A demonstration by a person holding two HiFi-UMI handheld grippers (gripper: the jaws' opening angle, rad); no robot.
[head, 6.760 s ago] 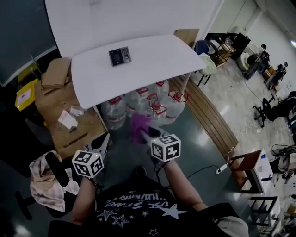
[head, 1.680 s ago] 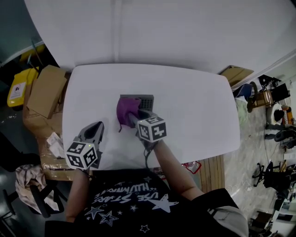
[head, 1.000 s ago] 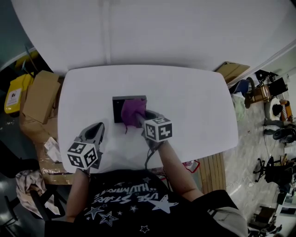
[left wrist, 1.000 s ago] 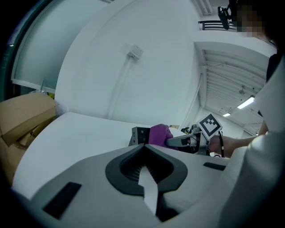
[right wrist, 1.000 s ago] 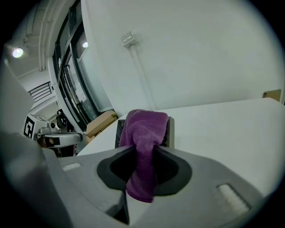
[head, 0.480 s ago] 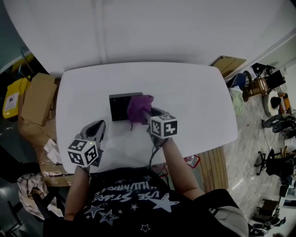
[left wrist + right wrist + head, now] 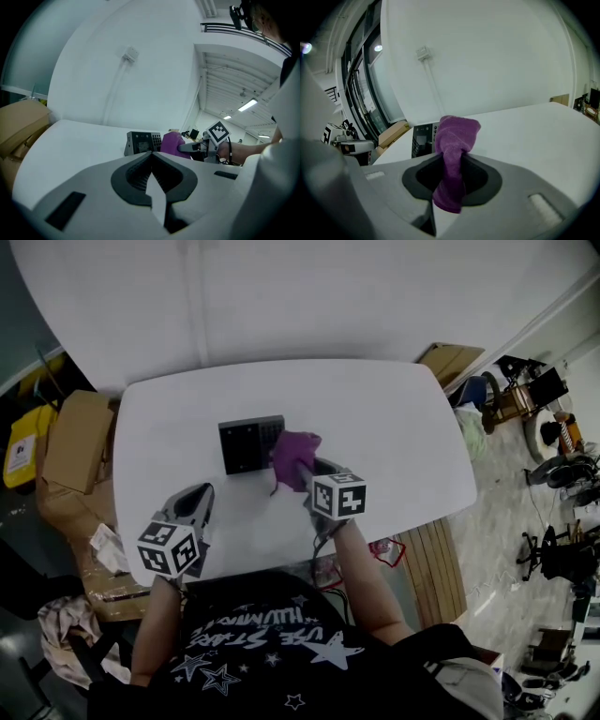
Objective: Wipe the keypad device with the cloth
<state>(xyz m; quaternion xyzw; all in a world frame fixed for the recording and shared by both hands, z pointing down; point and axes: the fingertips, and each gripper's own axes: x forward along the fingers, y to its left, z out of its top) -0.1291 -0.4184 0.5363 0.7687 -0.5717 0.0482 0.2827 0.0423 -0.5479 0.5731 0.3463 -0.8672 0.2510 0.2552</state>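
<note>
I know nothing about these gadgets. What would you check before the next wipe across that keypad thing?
1. Cloth grip: ok. The purple cloth is clamped between the jaws of the right gripper.
2. Cloth on target: cannot tell. It sits at the right edge of the keypad device, but contact does not show.
3. Device placement: ok. It rests on the white table, well away from the edges.
4. Left gripper out of the way: ok. It is shut, empty and apart from the device.
5. Device held steady: not ok. Nothing braces it, so it may slide.
</note>
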